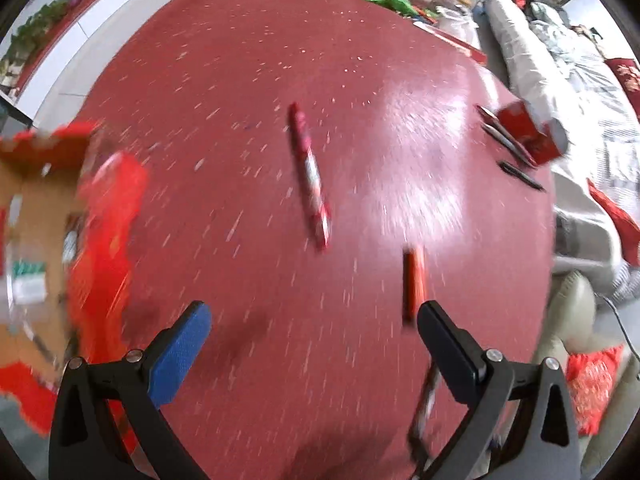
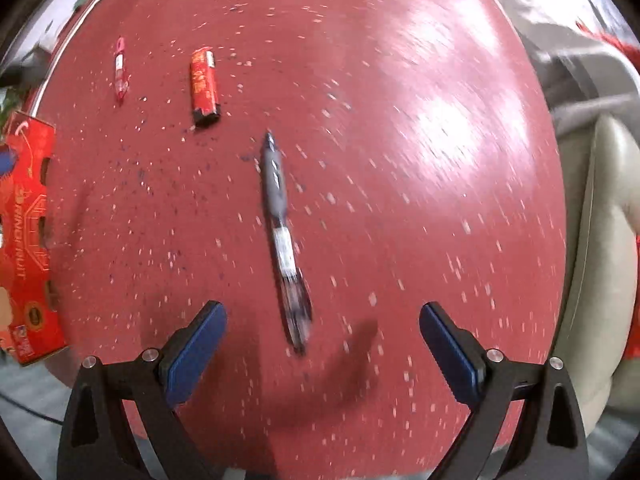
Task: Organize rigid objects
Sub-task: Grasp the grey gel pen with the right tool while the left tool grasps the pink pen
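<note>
- Left wrist view: the left gripper (image 1: 314,332) hangs above the red surface (image 1: 248,80) with its jaws spread wide and nothing between them. The picture is smeared by motion, so fine detail is lost.
- Ahead of it lies a red-and-white pen (image 1: 310,174), flat on the surface, its long axis running away from the camera and leaning a little to the left at the far end. Which end is the tip I cannot tell.
- Nearer, just beyond the right finger, lies an orange-red lighter (image 1: 414,284), long axis also roughly away from the camera.
- At the far right edge of the surface several dark pens (image 1: 506,140) lie side by side beside a small red box (image 1: 532,132); at the left sits an open cardboard box (image 1: 36,248) with red flaps.
- Right wrist view: the right gripper (image 2: 322,344) is also wide open and empty, low over the surface.
- A grey pen (image 2: 282,236) lies flat between the lines of the two fingers, long axis nearly straight away from the camera, its pointed tip at the far end.
- Farther left lie the lighter (image 2: 205,86) and the red-and-white pen (image 2: 119,68), well apart.
- Judged from this, sorting is partly done: some pens look grouped, while three items lie loose and neither gripper holds anything.
</note>
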